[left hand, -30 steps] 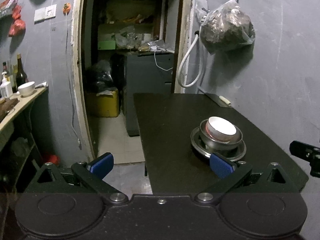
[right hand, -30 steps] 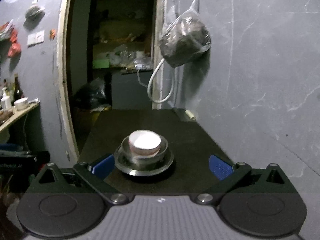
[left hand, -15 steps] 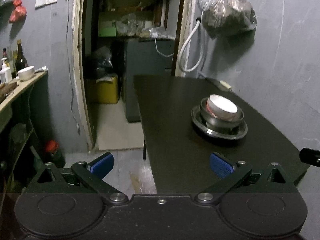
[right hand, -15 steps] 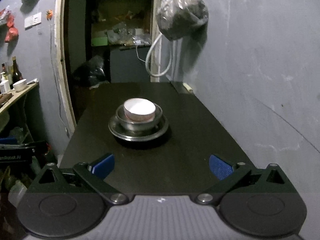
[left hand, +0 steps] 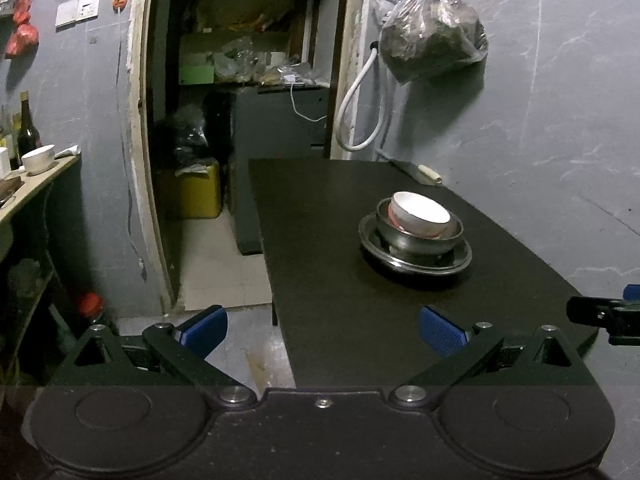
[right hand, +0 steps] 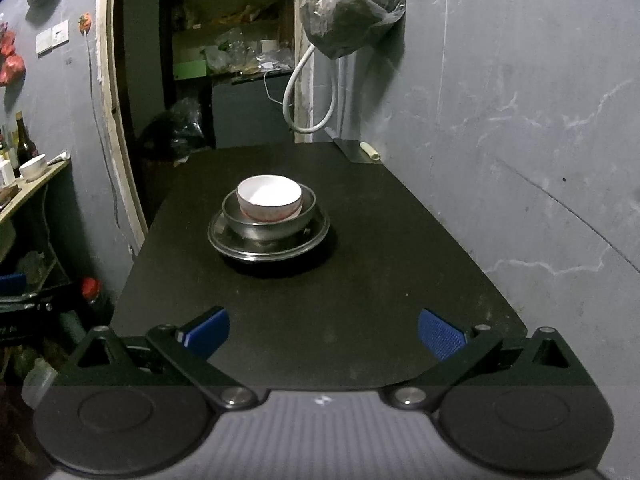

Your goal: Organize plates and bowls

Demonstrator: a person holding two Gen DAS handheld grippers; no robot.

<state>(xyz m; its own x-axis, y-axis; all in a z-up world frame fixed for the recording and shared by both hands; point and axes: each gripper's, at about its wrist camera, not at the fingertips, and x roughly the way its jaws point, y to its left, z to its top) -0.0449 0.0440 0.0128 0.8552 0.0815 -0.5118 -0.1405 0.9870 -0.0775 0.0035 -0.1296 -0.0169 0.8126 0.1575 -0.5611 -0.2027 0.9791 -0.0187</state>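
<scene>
A small white round bowl (right hand: 268, 197) sits inside a bigger shiny metal bowl (right hand: 269, 220), and that metal bowl sits on a flat round metal plate (right hand: 268, 240). The three make one little stack on the dark black table (right hand: 320, 304), about in the middle of it and a bit toward the far end. The left gripper (left hand: 322, 330) is spread wide with nothing between its blue pads (left hand: 204, 330); it hangs over the near left corner of the table, so one pad is over the floor and the other over the tabletop. The stack is well apart from it, ahead and to the right. The right gripper (right hand: 324, 334) is spread wide too and holds nothing. It hangs over the near edge of the table, with the stack straight ahead and well apart. A clear plastic bag (right hand: 352, 8) full of dark stuff hangs on the grey wall (right hand: 520, 120) by the doorway. A white bowl (left hand: 39, 158) rests on a side shelf (left hand: 36, 188) far to the left.
</scene>
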